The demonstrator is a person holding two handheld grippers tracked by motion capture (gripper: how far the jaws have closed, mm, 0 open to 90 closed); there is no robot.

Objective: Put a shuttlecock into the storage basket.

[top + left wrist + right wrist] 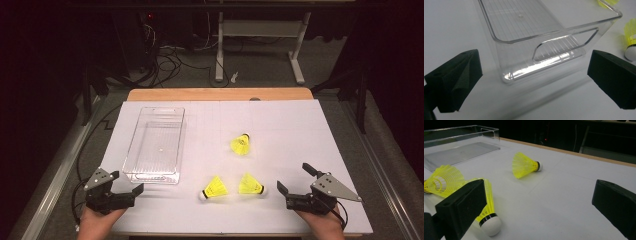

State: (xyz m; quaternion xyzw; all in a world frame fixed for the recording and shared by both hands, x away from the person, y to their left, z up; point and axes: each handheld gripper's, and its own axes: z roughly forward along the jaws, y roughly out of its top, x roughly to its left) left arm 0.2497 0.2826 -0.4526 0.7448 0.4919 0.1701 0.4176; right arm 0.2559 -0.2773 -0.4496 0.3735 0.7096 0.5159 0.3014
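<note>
**Both grippers spread wide at the near edge, three shuttlecocks lying loose beside the bin**

I take the clear bin [155,145] as my landmark. My left gripper [128,184] rests just in front of its near short wall, jaws wide apart with nothing between them; in the left gripper view that wall, with its cut-out handle, stands between my jaws but apart from them. My right gripper [296,179] sits well to the right of the bin, at the near edge of the white table [300,130], and it too is released, empty.

Between the bin's near end and my right gripper lie two yellow shuttlecocks on their sides. The left shuttlecock [215,188] lies just right of the bin's near corner, white tip toward my left. The right shuttlecock [251,185] lies beside it, tip toward my right gripper, close to my gripper's inner jaw.

Farther back, right of the bin's middle, lies the far shuttlecock [241,145], apart from the other two.
</note>
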